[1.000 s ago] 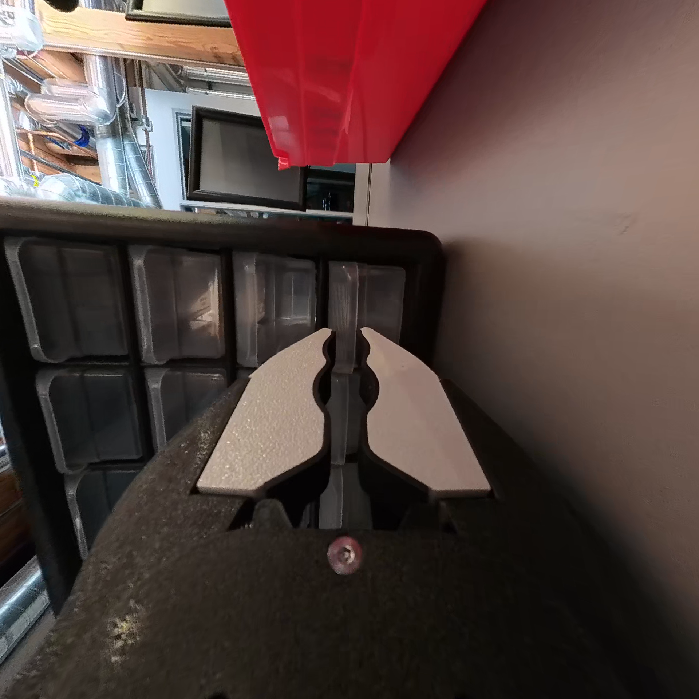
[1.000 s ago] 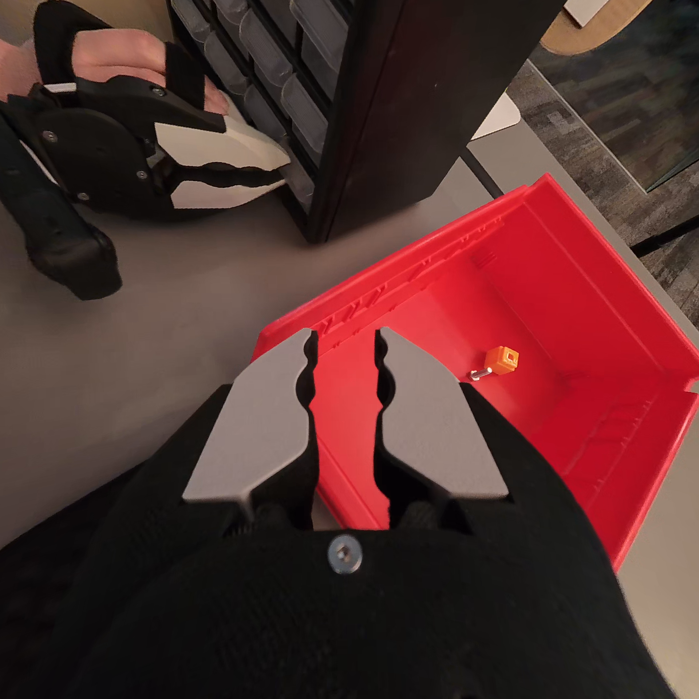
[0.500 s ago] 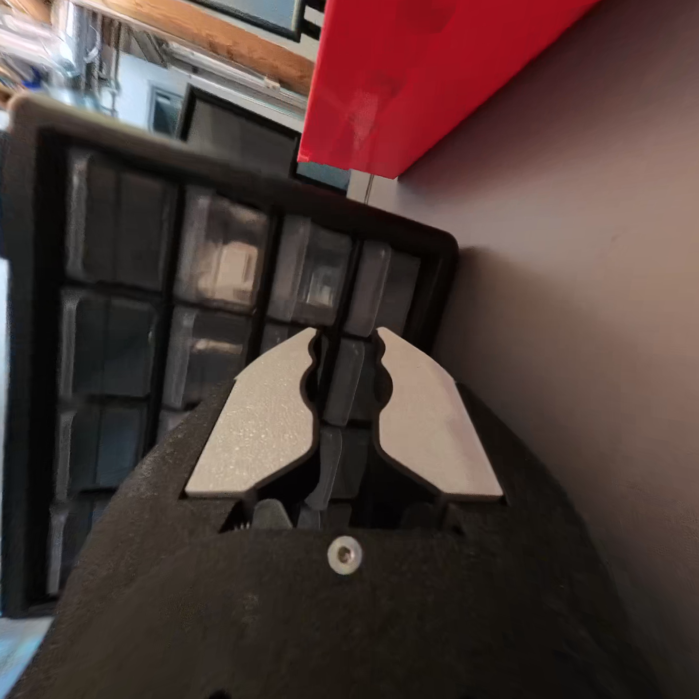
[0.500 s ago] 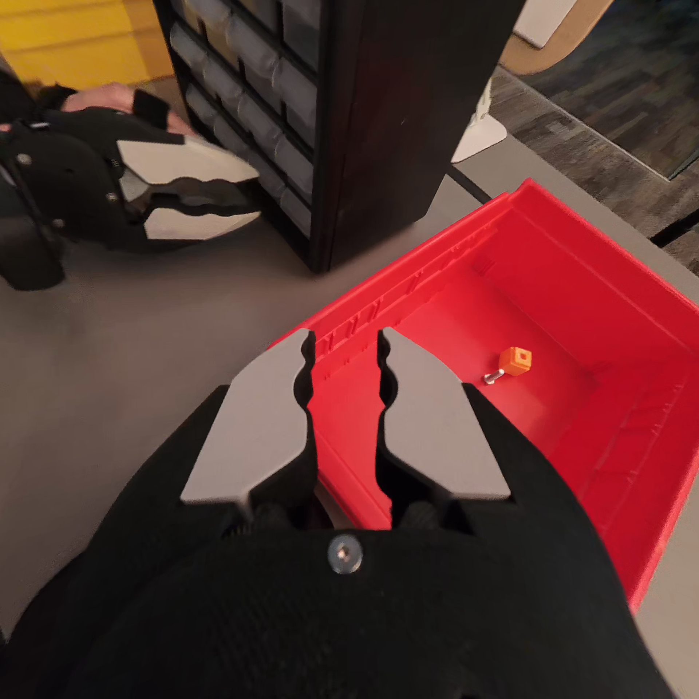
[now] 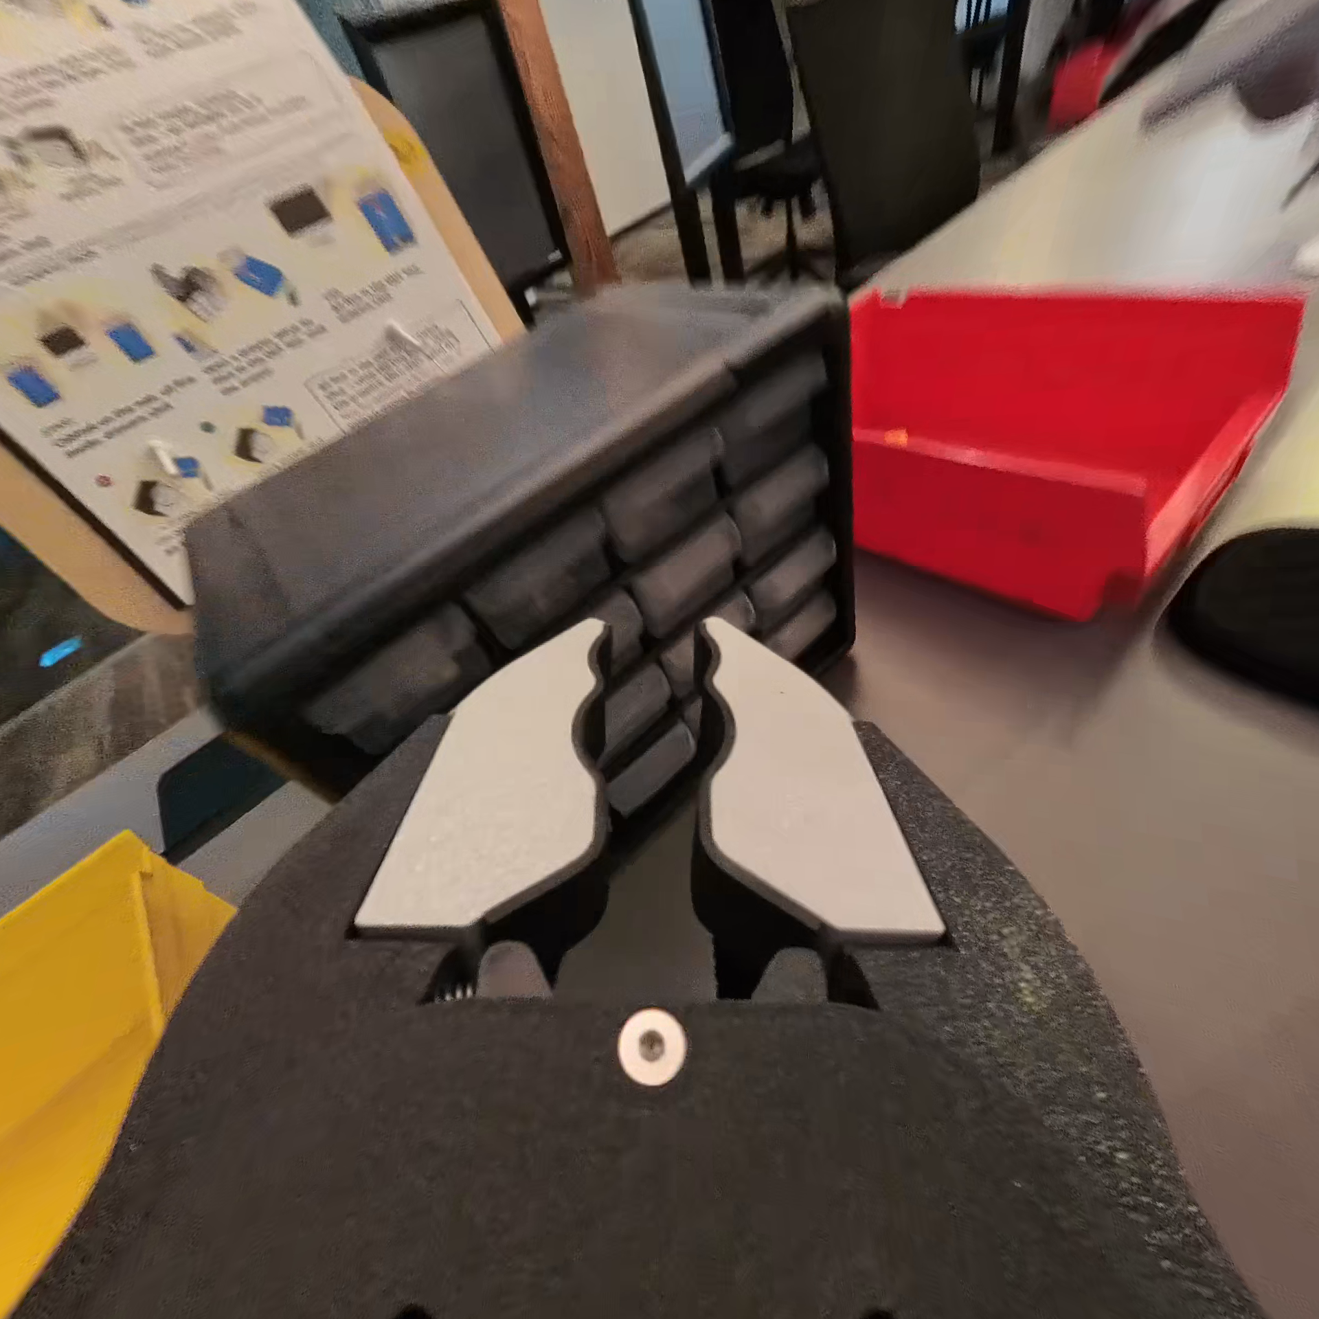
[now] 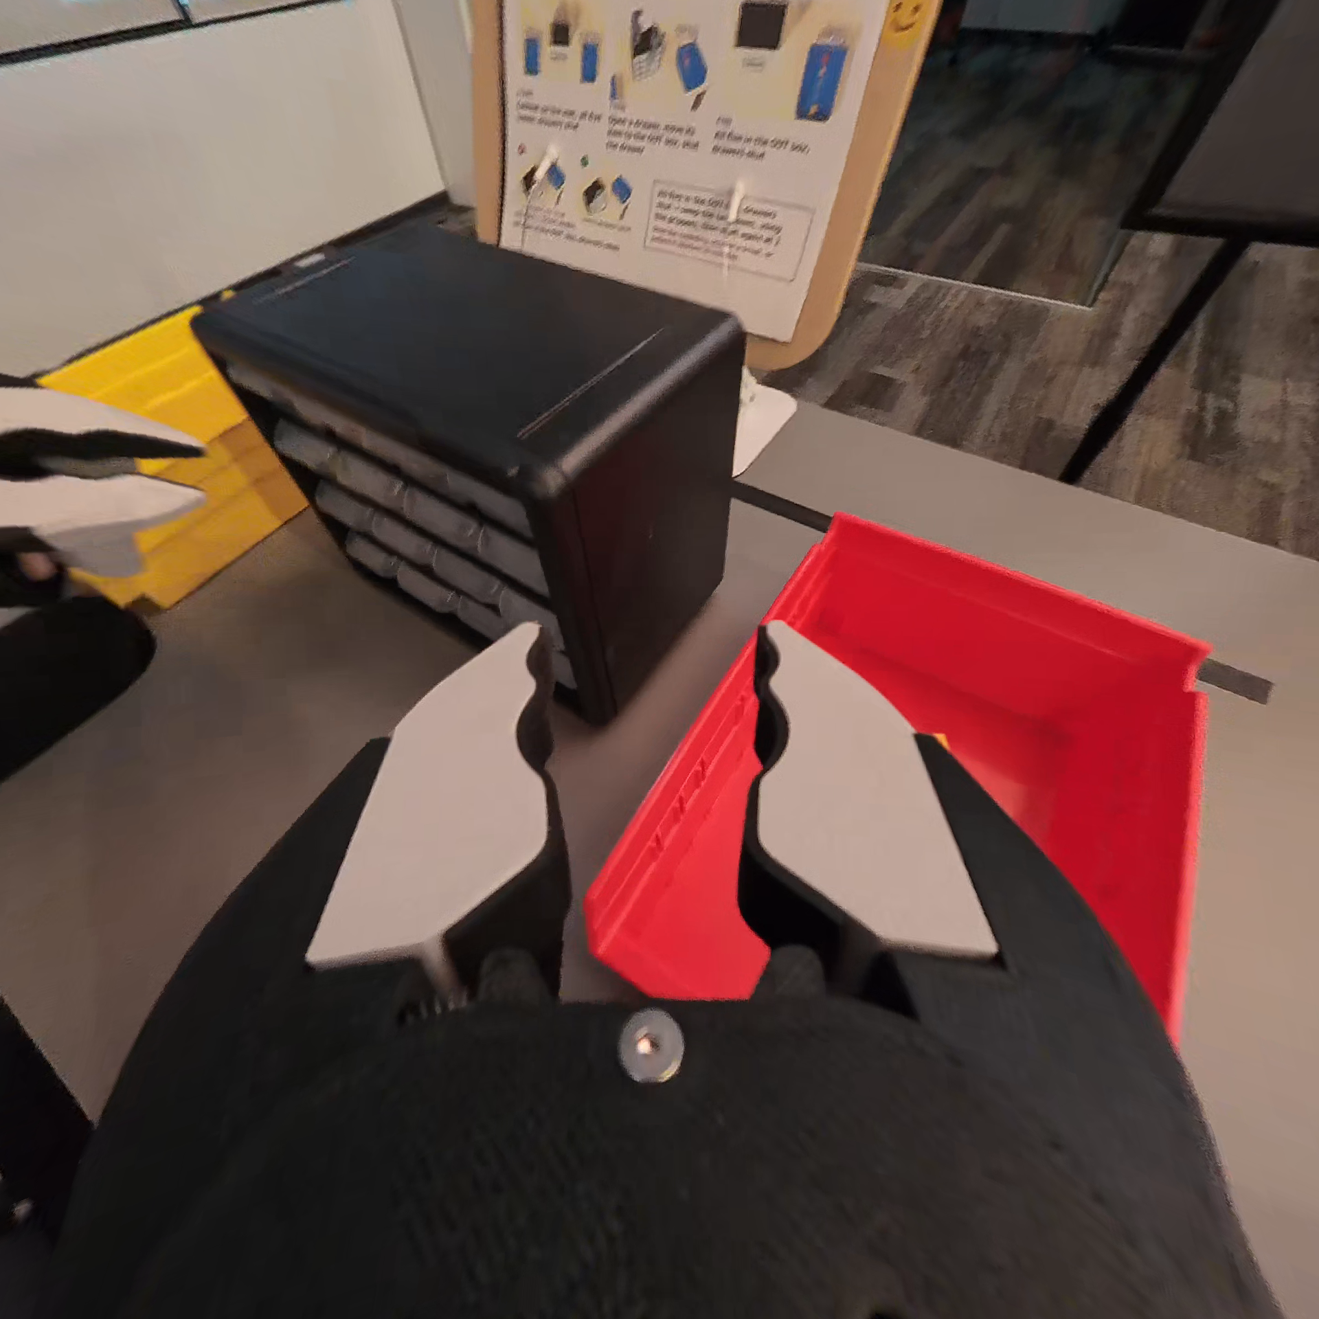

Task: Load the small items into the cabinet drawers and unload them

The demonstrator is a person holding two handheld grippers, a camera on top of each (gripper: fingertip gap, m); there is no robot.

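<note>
The black drawer cabinet [image 5: 499, 457] stands on the grey table, and every clear drawer I can see is shut. My left gripper [image 5: 655, 632] is held back from the drawer fronts, its fingers a little apart and empty. The cabinet [image 6: 464, 385] is also in the right wrist view, with the red bin [image 6: 999, 685] to its right. My right gripper [image 6: 651, 635] hovers open and empty over the near left corner of the red bin. A small orange item [image 5: 896, 435] lies in the red bin [image 5: 1035, 457]. The left gripper [image 6: 93, 471] also shows at the left edge of the right wrist view.
A yellow bin [image 6: 193, 435] stands left of the cabinet and also shows in the left wrist view [image 5: 78, 999]. An instruction board [image 6: 685, 128] stands behind the cabinet. The grey table [image 6: 235, 714] spreads in front of it. Chairs and floor lie beyond the table's far edge. My hands' fingertips stand some 25 cm from each other.
My left gripper let go of a low drawer's handle, drew back and turned from sideways to upright. My right gripper rose and pulled back, and its fingers opened wider.
</note>
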